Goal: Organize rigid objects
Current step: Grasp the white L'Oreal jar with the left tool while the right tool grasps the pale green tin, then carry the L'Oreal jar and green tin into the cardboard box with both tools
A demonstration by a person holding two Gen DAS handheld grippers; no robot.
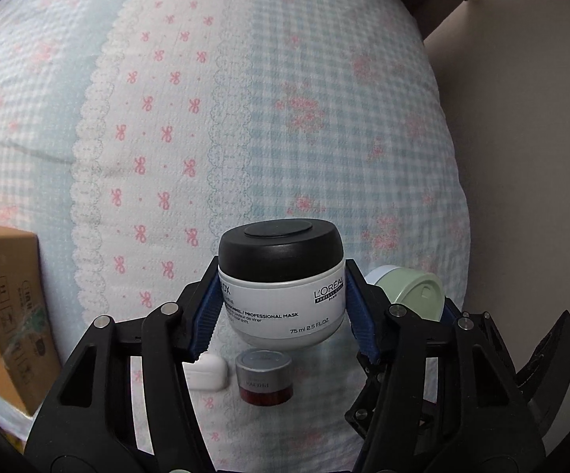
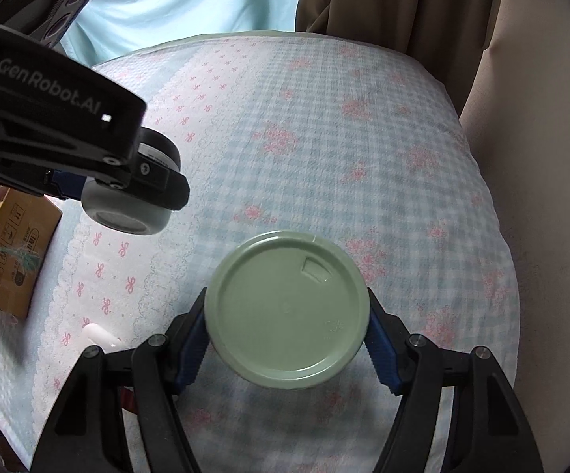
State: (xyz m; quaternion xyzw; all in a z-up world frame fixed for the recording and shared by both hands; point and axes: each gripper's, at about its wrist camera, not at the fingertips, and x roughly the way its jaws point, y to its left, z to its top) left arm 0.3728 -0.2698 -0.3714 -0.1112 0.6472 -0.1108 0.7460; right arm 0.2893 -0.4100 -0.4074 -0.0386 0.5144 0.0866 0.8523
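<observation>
The left gripper point(image 1: 281, 311) pinches a white jar point(image 1: 281, 291) with its fingers, up over the bed point(image 1: 245, 118). The right gripper point(image 2: 286, 331) pinches a green jar point(image 2: 285, 311), just right of the white jar. A small red jar point(image 1: 264, 377) and a white case point(image 1: 206, 372) lie below it.

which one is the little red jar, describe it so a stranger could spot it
On the gingham bedspread, look just under the big L'Oreal jar clamped in the left gripper. The little red jar stands there beside a white earbud case. Its silver lid and dark red base set it apart.
</observation>
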